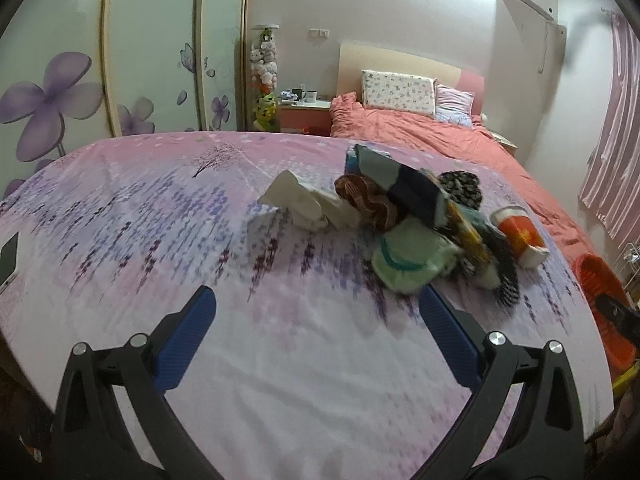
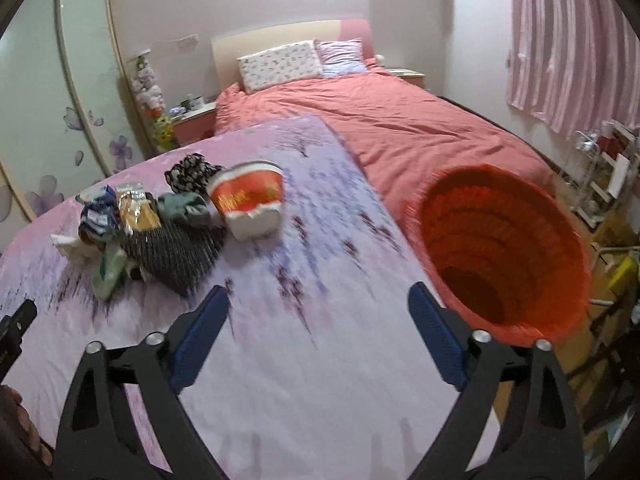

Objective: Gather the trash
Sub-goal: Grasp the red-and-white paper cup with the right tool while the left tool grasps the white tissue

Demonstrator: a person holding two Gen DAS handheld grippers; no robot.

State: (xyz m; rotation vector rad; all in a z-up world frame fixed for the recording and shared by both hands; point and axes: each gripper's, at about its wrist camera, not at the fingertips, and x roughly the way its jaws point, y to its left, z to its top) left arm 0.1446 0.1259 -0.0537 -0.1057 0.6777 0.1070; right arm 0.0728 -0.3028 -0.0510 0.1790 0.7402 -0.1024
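A heap of trash lies on the purple flowered cloth: wrappers, a white crumpled bag, a green packet and a red and white paper cup on its side. The heap and the cup also show in the right wrist view. An orange bin stands open beside the cloth's right edge. My left gripper is open and empty, just short of the green packet. My right gripper is open and empty above the cloth, left of the bin.
A bed with a coral cover and pillows lies behind. A nightstand with cups stands by the flowered wardrobe. A dark phone-like slab lies at the cloth's left edge. A rack stands under the pink curtain.
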